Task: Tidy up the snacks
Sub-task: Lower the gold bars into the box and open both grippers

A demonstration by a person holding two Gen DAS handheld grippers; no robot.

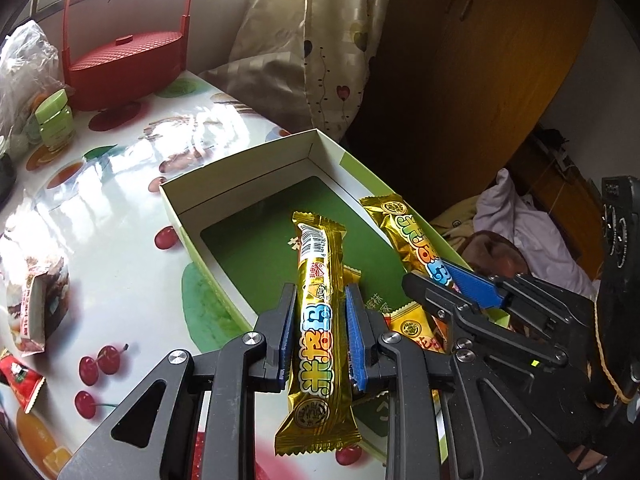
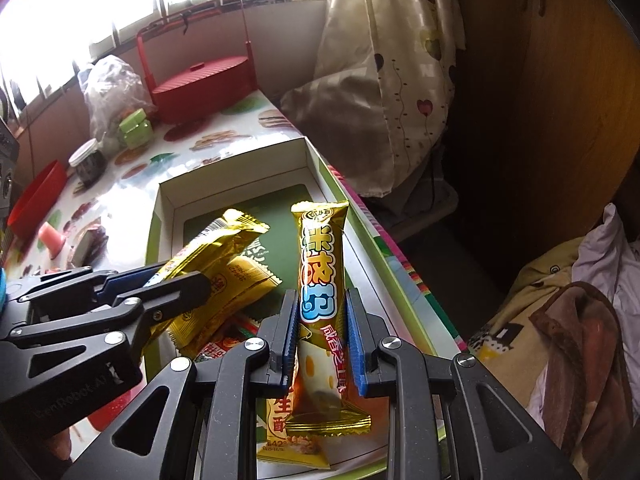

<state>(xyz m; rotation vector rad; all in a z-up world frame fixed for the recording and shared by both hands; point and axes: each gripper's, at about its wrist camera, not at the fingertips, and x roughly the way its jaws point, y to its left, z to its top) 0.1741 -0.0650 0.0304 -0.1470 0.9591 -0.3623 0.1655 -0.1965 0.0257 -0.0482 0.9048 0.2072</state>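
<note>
On my left, the left gripper [image 1: 318, 300] is clamped on a gold snack bar [image 1: 316, 320], held over the open green-lined box [image 1: 240, 172] on the fruit-print table [image 1: 120, 208]. To its right, my right gripper [image 2: 322, 312] pinches a second gold bar [image 2: 322, 280] — upright, above the box's right side. Smaller gold packets [image 2: 240, 276] lie inside the box.

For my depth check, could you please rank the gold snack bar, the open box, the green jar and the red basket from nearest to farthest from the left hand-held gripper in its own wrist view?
1. Gold snack bar: clamped in the left hand-held gripper.
2. Open box: just ahead, under the bar.
3. Green jar: far left.
4. Red basket: back left, behind the jar.
</note>
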